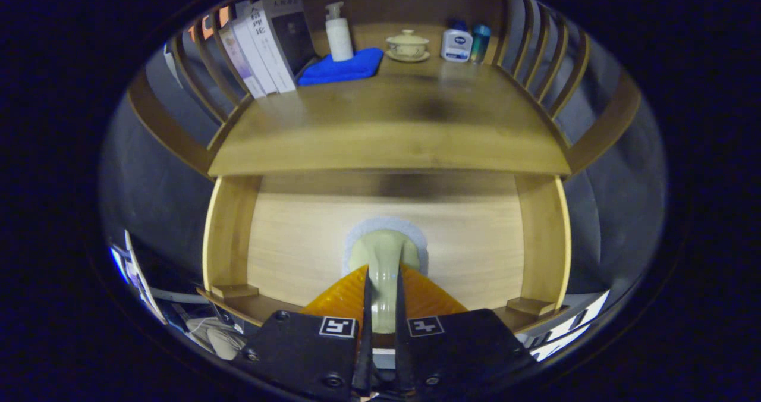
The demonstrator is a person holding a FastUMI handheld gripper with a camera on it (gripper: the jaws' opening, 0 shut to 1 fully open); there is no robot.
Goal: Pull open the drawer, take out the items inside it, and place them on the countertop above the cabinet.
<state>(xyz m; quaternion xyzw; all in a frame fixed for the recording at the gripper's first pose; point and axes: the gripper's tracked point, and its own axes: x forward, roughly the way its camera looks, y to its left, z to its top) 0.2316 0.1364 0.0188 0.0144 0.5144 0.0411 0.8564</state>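
Cabinet (389,146): a light wooden unit with slatted side rails; its flat countertop runs across the middle of the view, well beyond the fingers.
Drawer (297,241): directly under the countertop, its pale wood front faces the gripper, framed by two upright side boards; whether it is pulled out at all cannot be told from here.
Books (267,45): a leaning row at the back left of the countertop, against the rails.
Blue cloth (342,69): folded flat just beside the books, at the back of the countertop.
Pump bottle (339,33): white, upright, standing on the far edge of the blue cloth.
Lidded cup (408,46): a cream cup on a saucer, at the back centre, apart from the cloth.
Small white bottle (456,44): to the right of the lidded cup, near the back rail.
Teal bottle (480,42): slim, upright, just beside the small white bottle.
Drawer knob (383,253): a pale green knob on a light round backing in the middle of the drawer front; its stem runs back between the fingers.
Gripper (380,298): fingers drawn nearly together, one on each side of the knob's stem and pressed against it, so the knob is clamped.
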